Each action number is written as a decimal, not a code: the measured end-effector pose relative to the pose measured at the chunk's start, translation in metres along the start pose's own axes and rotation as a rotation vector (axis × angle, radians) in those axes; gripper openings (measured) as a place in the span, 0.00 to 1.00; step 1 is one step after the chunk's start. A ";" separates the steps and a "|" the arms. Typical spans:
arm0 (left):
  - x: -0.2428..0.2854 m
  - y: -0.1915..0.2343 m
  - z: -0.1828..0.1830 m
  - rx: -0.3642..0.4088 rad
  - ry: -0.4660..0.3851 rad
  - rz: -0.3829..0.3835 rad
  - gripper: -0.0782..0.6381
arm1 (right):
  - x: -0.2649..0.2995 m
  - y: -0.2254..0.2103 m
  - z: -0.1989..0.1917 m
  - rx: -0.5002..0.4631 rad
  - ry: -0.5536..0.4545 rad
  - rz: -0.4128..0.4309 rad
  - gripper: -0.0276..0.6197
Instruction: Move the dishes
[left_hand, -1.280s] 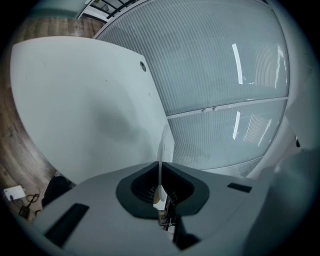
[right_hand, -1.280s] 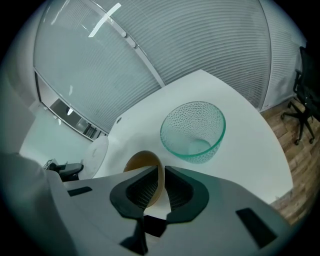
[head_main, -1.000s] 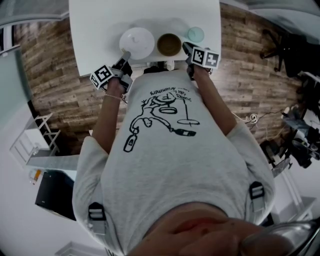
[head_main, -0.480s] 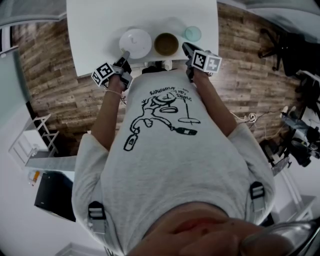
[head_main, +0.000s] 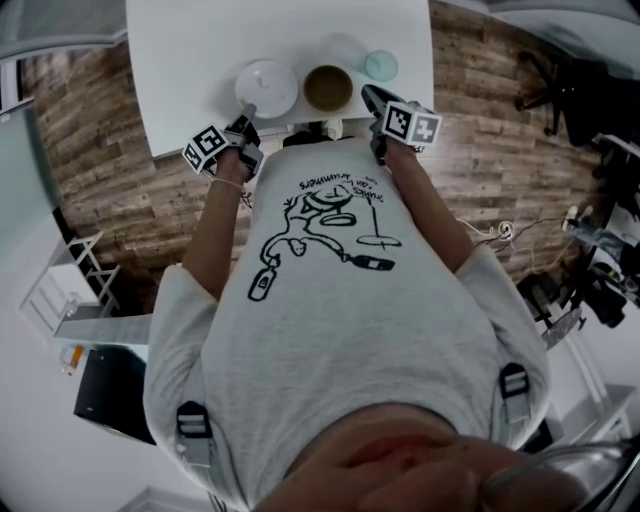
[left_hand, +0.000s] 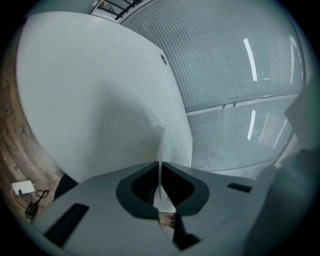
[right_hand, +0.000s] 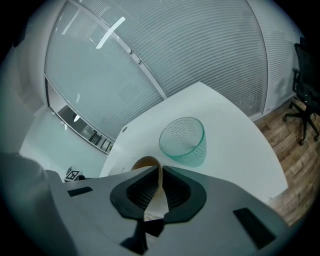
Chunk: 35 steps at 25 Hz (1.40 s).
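Left gripper: We see our left gripper (head_main: 247, 118) at the near edge of the tabletop (head_main: 200, 50), its jaws closed tight on the rim of the white plate (head_main: 268, 86).
Left gripper view: The plate (left_hand: 162, 145) shows edge-on as a thin white blade standing between the dark pads (left_hand: 142, 187) of the left gripper (left_hand: 161, 175), with the white tabletop (left_hand: 90, 100) behind it.
Right gripper: Our right gripper (head_main: 368, 96) reaches in from the right, its jaws clamped on the near rim of the brown bowl (head_main: 328, 88).
Right gripper view: The tan wall of the bowl (right_hand: 145, 162) runs down between the jaws of the right gripper (right_hand: 159, 177), pressed from both sides.
Plate: It lies at the left of the row, just beside the bowl; we cannot tell whether it rests on the tabletop or is held just above it.
Bowl: It sits in the middle of the row, between the plate and the glass (head_main: 380, 66), close to the near edge.
Glass: A pale green dimpled glass (right_hand: 183, 141) stands upright on the tabletop (right_hand: 235, 140), just beyond the bowl and free of both grippers.
Marker cubes: One (head_main: 207, 148) rides on the left gripper, one (head_main: 410, 122) on the right.
Surroundings: A wood floor (head_main: 100, 150) lies around the tabletop, and an office chair (head_main: 560, 90) stands well off to the right.
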<state>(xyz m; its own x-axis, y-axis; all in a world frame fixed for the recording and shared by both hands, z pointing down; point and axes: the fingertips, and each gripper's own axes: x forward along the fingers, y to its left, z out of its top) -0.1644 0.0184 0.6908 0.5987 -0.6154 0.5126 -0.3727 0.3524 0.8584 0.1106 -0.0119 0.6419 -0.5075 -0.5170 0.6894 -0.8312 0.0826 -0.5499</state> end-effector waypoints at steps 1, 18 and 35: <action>0.000 0.002 0.000 -0.002 -0.001 0.007 0.12 | 0.000 0.000 0.000 0.001 -0.001 0.000 0.12; 0.007 0.024 0.003 0.016 0.001 0.158 0.16 | 0.000 -0.001 -0.003 0.016 0.003 0.003 0.12; 0.011 0.030 0.004 0.087 -0.005 0.294 0.20 | -0.003 -0.008 0.000 0.026 -0.008 0.005 0.12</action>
<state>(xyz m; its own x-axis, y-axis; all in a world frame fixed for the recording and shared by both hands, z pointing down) -0.1715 0.0194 0.7222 0.4530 -0.4998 0.7383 -0.5891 0.4538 0.6686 0.1192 -0.0109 0.6441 -0.5100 -0.5230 0.6829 -0.8223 0.0632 -0.5656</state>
